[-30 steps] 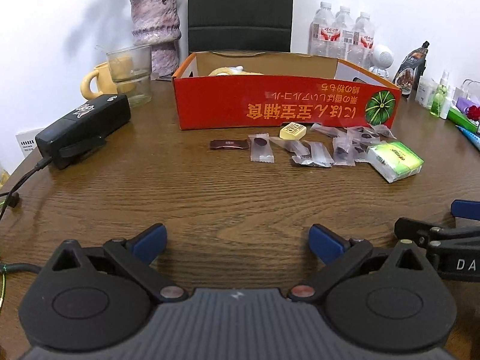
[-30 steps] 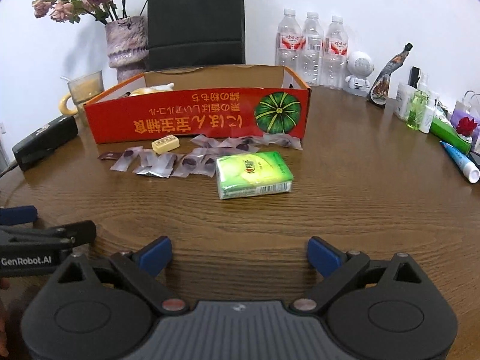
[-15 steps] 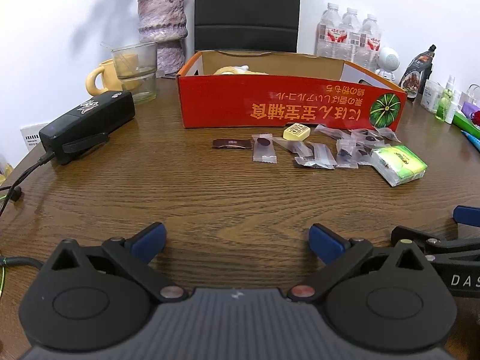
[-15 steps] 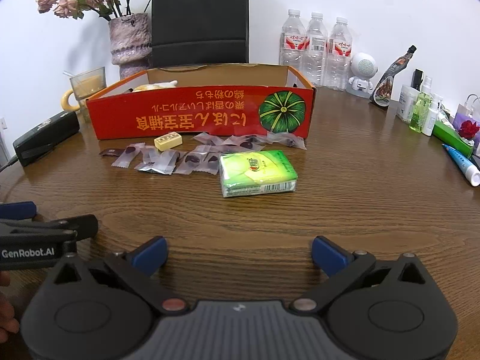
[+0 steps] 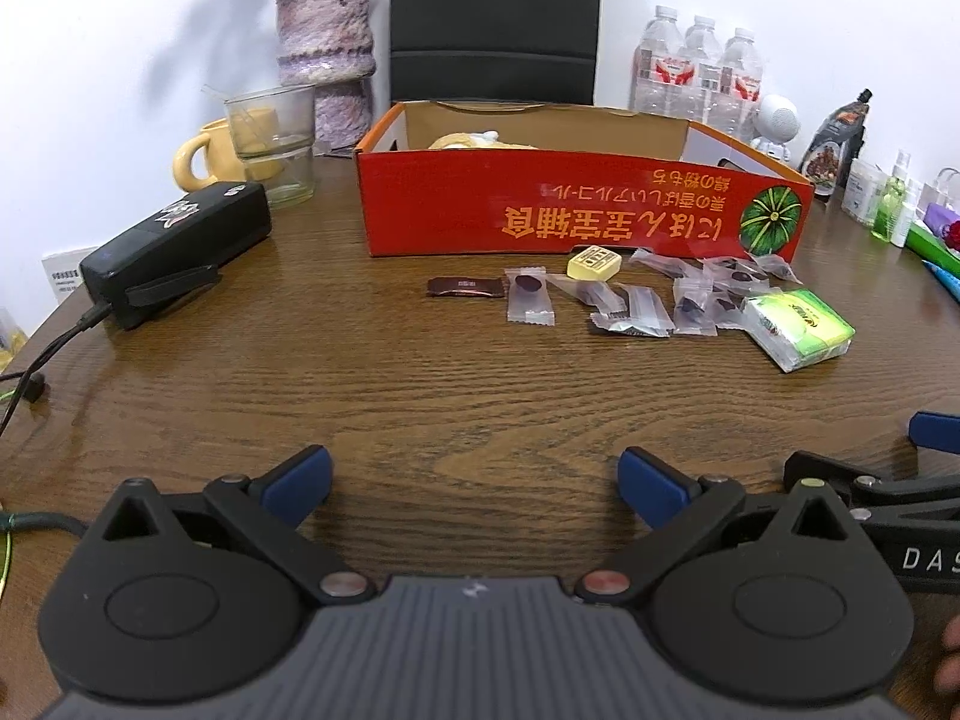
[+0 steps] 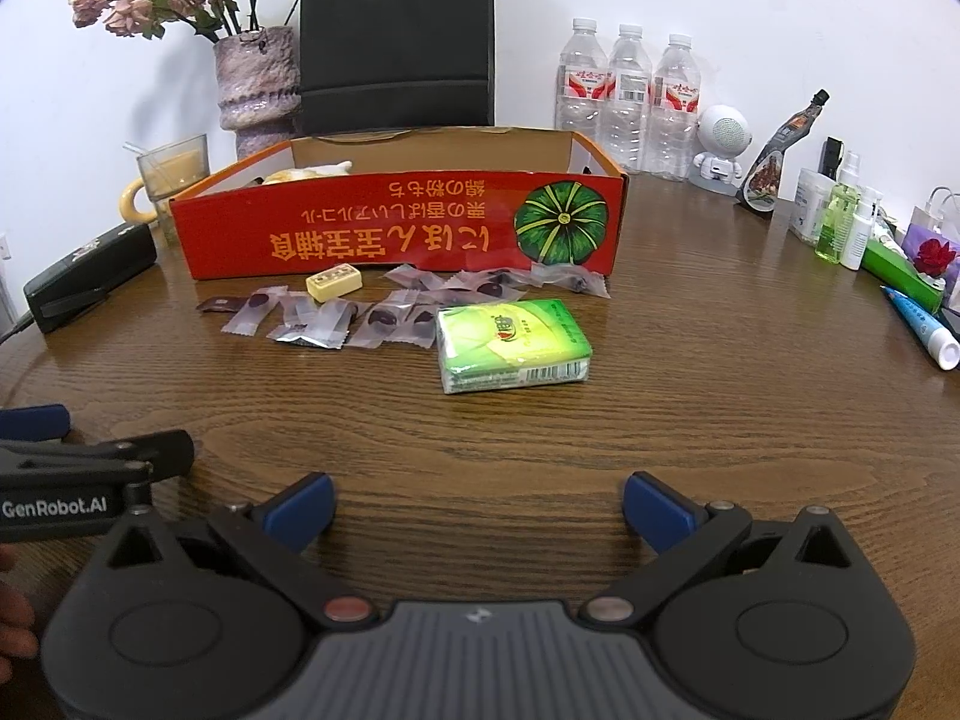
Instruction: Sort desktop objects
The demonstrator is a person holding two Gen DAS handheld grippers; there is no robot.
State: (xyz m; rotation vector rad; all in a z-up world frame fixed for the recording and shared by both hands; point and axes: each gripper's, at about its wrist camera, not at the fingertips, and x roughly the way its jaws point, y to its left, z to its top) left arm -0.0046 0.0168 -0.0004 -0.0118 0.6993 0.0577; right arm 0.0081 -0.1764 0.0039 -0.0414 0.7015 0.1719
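While the green tissue pack (image 6: 513, 343) is lying on the bench (image 6: 690, 396) just at 5 o'clock of the wrapped candies (image 6: 336, 318), the red cardboard box (image 6: 396, 228) is standing behind them; the left tool (image 5: 474, 480) and right tool (image 6: 477, 501) are both gaping wide at 6 o'clock, gripping nothing.

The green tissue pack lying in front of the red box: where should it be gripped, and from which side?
Probably best from above with the right hand-held gripper, fingers closing across the short width of the tissue pack, on its two long sides. It lies flat on the table with the long axis running left to right. The near side is free; candy wrappers crowd its far left corner, so stay near the middle.
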